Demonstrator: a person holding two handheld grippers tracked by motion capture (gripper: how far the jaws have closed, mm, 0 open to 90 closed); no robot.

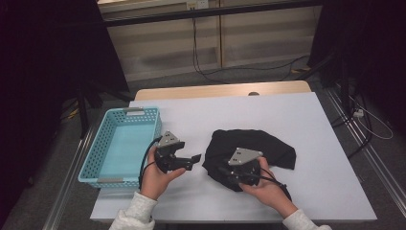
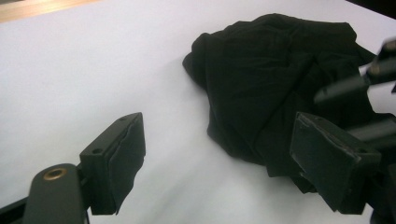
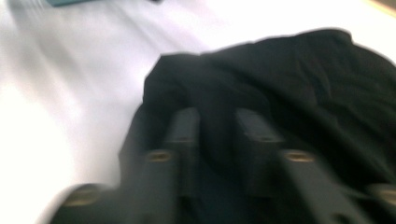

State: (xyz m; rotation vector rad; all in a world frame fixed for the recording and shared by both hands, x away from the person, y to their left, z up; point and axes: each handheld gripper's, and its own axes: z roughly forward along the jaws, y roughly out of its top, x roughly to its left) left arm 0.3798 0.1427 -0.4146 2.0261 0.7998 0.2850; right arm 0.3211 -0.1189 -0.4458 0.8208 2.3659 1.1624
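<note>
A crumpled black cloth (image 1: 270, 143) lies on the white table (image 1: 239, 108), right of the middle. My right gripper (image 1: 225, 173) rests on the cloth's near left edge. In the blurred right gripper view its jaws stand close together (image 3: 217, 128) with a fold of the black cloth (image 3: 308, 84) pinched between them. My left gripper (image 1: 194, 160) is held just left of the cloth, pointing toward it. Its jaws stand wide apart (image 2: 219, 140) above bare table with nothing between them, and the cloth (image 2: 271, 70) lies just beyond its right pad.
A light blue plastic basket (image 1: 93, 160) with nothing in it stands at the table's left side, next to my left hand. A wooden strip (image 1: 220, 89) runs along the far edge. Cables lie on the floor behind and to the right.
</note>
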